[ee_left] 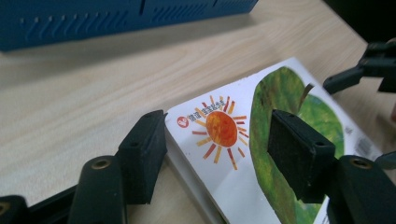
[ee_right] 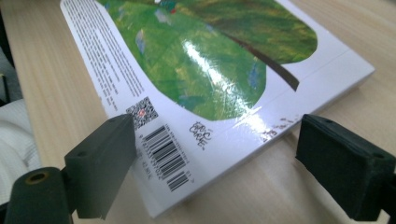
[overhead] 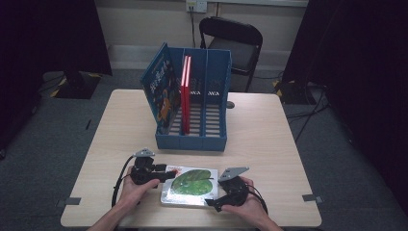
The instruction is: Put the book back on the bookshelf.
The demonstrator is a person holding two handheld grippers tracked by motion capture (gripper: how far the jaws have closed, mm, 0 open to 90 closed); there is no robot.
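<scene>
High view: a white book (overhead: 190, 186) with a large green leaf on its cover lies flat near the front edge of the wooden table (overhead: 269, 144), between the person's two hands. The left gripper (overhead: 161, 175) sits at the book's left short edge; the right gripper (overhead: 216, 201) sits at its front right corner. Jaw spacing cannot be judged at this range. Behind the book stands a blue file rack (overhead: 192, 115) with three compartments. A blue picture book (overhead: 161, 89) leans in the left compartment, tilted to the left, and a red book (overhead: 185, 91) stands upright against the divider of the middle one. A black folding chair (overhead: 235, 43) stands beyond the table.

Left gripper view: this view adds cover detail, an orange sun (ee_left: 221, 128) printed beside the leaf at the book's (ee_left: 233, 186) corner. The jaws stand moderately apart. The left pad (ee_left: 142, 156) is beside the book's edge on the table side; the right pad (ee_left: 299, 151) is over the cover. Neither pad visibly presses on the book. The other gripper's black jaw tip shows at the far right, and the rack's base wall (ee_left: 116, 18) runs across the top.

Right gripper view: this view alone gives the barcode (ee_right: 166, 154), a small square code and a column of fine print along the book's (ee_right: 210, 56) edge. The jaws are wide. The book's corner lies between the pads (ee_right: 105, 161), with a clear gap on each side; nothing is gripped.
</scene>
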